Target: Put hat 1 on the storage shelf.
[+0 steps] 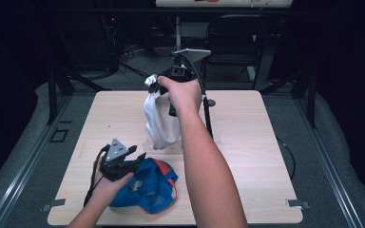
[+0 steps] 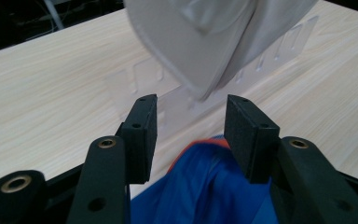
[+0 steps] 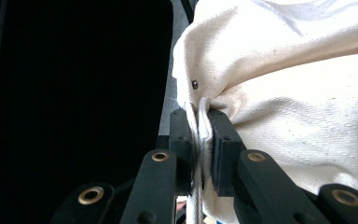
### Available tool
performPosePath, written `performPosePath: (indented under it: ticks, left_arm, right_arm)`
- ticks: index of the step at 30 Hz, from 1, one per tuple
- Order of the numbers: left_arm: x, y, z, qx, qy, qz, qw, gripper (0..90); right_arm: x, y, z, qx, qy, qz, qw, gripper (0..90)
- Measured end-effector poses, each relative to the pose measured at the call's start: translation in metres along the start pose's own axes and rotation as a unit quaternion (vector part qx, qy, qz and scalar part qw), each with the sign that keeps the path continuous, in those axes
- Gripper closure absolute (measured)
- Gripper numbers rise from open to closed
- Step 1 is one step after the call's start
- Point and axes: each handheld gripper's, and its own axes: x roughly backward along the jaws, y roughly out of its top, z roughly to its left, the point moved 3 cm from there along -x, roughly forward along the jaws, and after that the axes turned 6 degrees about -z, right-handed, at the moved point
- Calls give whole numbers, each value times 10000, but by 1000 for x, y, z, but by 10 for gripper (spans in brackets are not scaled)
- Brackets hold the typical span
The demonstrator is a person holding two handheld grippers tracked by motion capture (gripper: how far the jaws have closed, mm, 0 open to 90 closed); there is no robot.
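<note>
Tongs pinch coarse-woven white cloth aloft

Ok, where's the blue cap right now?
In the high view the blue cap lies on the table's near left part, just under the left tool, below the hanging white cap.

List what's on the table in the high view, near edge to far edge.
blue cap → left gripper → white cap, hanging from the right gripper → small dark disc near the table's far edge.
</note>
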Motion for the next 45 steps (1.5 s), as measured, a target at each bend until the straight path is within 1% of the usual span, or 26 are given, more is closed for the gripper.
performPosePath:
  ticks: [2,4,7,9,10,12,13,15,18,19,20,22,24,25,27,31,32,33,34,35,36,37,38,39,42,45]
  left_arm:
    - [-6,4,-4,-15,-23,36,10000,548]
    - [-12,7,-8,-21,-24,-17,10000,547]
    - [-20,11,-13,-14,-41,-12,10000,505]
    - [-26,14,-15,-74,-6,57,10000,500]
    - [-29,14,-17,-52,40,59,10000,510]
    - [-34,15,-17,16,96,147,9998,594]
    - [-36,14,-18,33,129,145,9998,659]
    - [-38,13,-18,1,152,215,9997,776]
    - [-38,12,-19,-23,278,211,9994,814]
    - [-37,11,-19,7,275,244,9993,820]
    - [-36,10,-18,19,310,230,9993,822]
    - [-36,9,-17,179,328,163,9992,823]
    - [-35,8,-17,234,341,180,9990,823]
    - [-36,8,-17,243,373,144,9989,823]
    - [-36,7,-18,332,405,75,9986,823]
    - [-37,4,-19,471,433,20,9980,824]
    - [-36,3,-18,479,418,102,9979,825]
    - [-37,2,-18,506,435,26,9978,825]
    - [-36,1,-17,521,415,59,9978,825]
    - [-36,0,-17,564,434,11,9975,825]
    - [-35,0,-15,605,397,57,9974,825]
    - [-36,-1,-15,658,392,-1,9971,825]
    - [-35,-2,-14,651,367,53,9972,825]
    - [-35,-3,-14,666,392,-7,9970,826]
    - [-35,-9,-12,704,367,22,9968,825]
    - [-39,-16,-11,718,282,223,9968,824]
  right_arm:
    - [-2,-2,0,45,51,74,9999,815]
    - [-4,-4,-1,30,134,69,9999,815]
    - [-5,-6,-1,73,186,109,9997,815]
    - [-5,-7,0,89,169,81,9998,815]
    - [-4,-7,0,95,173,102,9998,815]
    - [-2,-7,0,126,169,86,9997,815]
    - [-1,-6,-1,138,164,88,9997,814]
    - [3,-6,-3,128,155,81,9998,814]
    - [8,-6,-6,146,140,129,9997,815]
    - [10,-5,-7,183,118,117,9997,815]
    - [12,-6,-8,221,68,192,9995,815]
    - [16,-7,-11,301,-18,228,9993,815]
    - [21,-7,-16,349,-77,276,9990,815]
    - [23,-7,-19,358,-132,259,9989,815]
    - [28,-7,-26,412,-174,355,9984,815]
    - [32,-8,-45,323,-217,365,9986,814]
    - [31,-9,-50,288,-218,351,9987,814]
    - [31,-10,-54,258,-231,366,9987,814]
    - [31,-10,-58,247,-203,389,9987,814]
    - [30,-11,-61,210,-184,369,9989,813]
    - [29,-12,-65,218,-181,393,9988,812]
    - [29,-13,-68,216,-195,422,9987,811]
    - [28,-13,-71,199,-177,424,9987,810]
    - [27,-14,-73,164,-163,426,9988,809]
    - [24,-17,-80,143,-164,476,9986,808]
    - [21,-19,-87,163,-194,542,9982,805]
